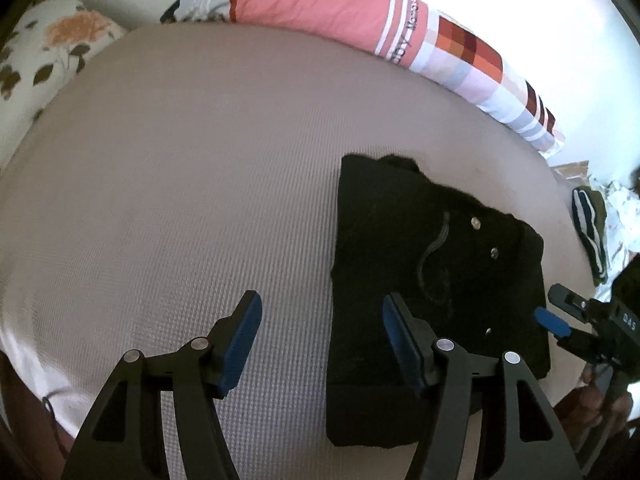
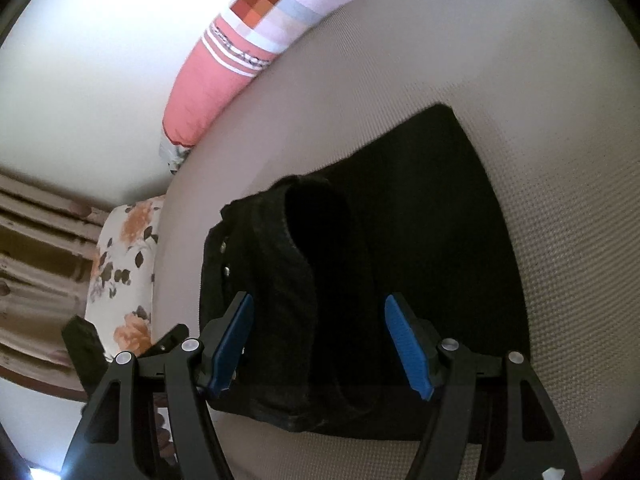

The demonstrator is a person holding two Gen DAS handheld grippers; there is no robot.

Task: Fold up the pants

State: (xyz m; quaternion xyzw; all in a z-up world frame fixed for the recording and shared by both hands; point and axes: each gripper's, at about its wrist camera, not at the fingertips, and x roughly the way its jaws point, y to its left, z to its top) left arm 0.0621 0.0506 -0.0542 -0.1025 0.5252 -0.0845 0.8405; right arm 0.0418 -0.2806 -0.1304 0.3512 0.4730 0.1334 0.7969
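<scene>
The black pants [image 1: 420, 240] lie folded into a compact rectangle on the beige mattress [image 1: 180, 180], metal rivets showing on top. My left gripper [image 1: 320, 320] hovers open over the pants' left edge, its right pad above the cloth and its left pad above bare mattress. My right gripper [image 1: 546, 304] comes in from the pants' right side. In the right wrist view the pants [image 2: 420, 220] show their waistband opening facing the camera, and my right gripper [image 2: 320, 332] stands open just above it, nothing pinched. The left gripper's fingers [image 2: 82, 340] show at the lower left.
A pink and checked bolster [image 1: 320, 4] lies along the far edge of the mattress, by the white wall. A floral pillow [image 1: 52, 48] sits at the left end. Striped and white clothes [image 1: 592, 232] lie heaped beyond the pants on the right.
</scene>
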